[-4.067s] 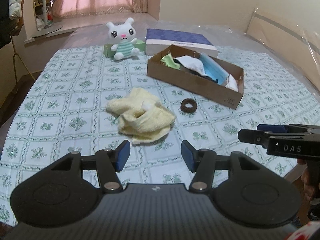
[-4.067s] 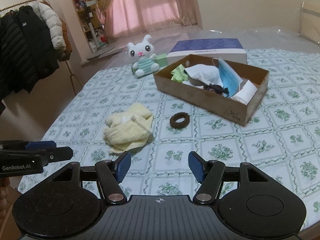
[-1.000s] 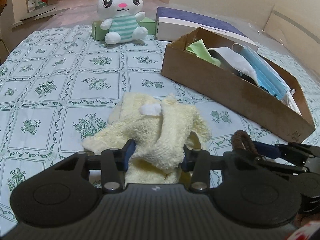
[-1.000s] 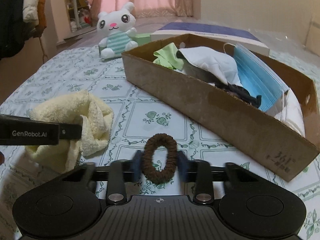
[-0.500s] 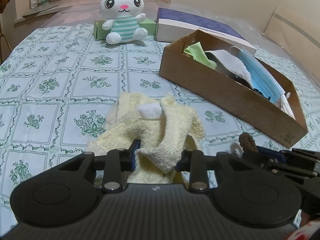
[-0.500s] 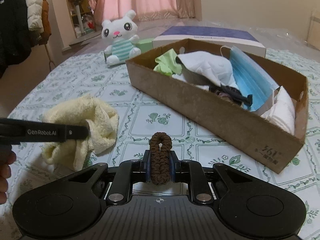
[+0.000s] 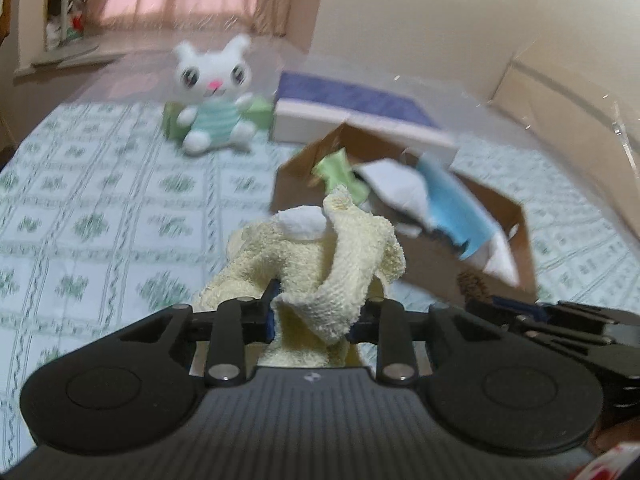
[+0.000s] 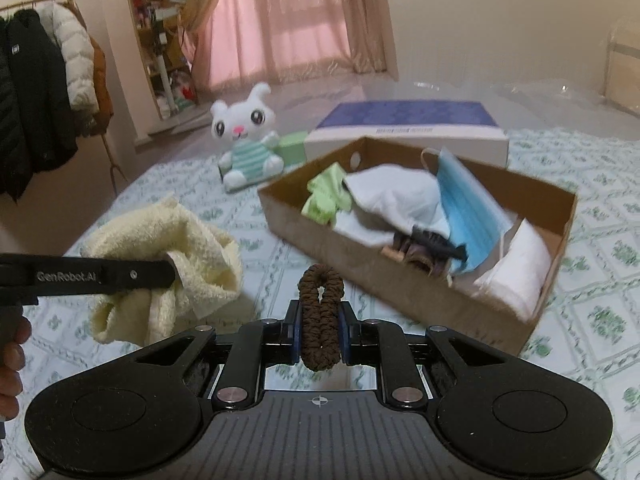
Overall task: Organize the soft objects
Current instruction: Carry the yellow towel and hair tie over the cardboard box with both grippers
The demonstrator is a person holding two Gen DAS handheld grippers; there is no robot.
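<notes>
Here the left tool [image 7: 312, 316] is clamped on a pale yellow towel [image 7: 320, 256], whose folds bunch up between its fingers and rise in front of the camera; in the right wrist view the same towel [image 8: 168, 256] hangs from the left tool [image 8: 170, 274] clear of the patterned cloth [image 8: 592, 312], low on the left. The right tool [image 8: 320, 332] grips a brown scrunchie [image 8: 320, 316], squeezed upright into a narrow loop between its blue pads [image 8: 297, 334], and it is held up off the cloth just in front of the box [image 8: 400, 280]. In the left wrist view the right tool [image 7: 500, 304] shows as a dark bar at the lower right, with the scrunchie [image 7: 472, 284] at its tip, blurred, beside the box's near corner. The cardboard box [image 7: 520, 240] sits on the cloth, open at the top, and holds a green rag [image 8: 326, 194], a white cloth [image 8: 392, 196], a blue face mask [image 8: 468, 212], something dark and small that is hard to tell, and a white folded piece [image 8: 516, 276] at the near end. Behind the box lies a flat blue-topped carton [image 8: 408, 124], and to its left a white plush bunny [image 8: 248, 140] in a striped shirt sits against a small green box [image 8: 294, 146]. Coats [image 8: 40, 96] hang at the far left, and pink curtains [image 8: 288, 20] close the window.
</notes>
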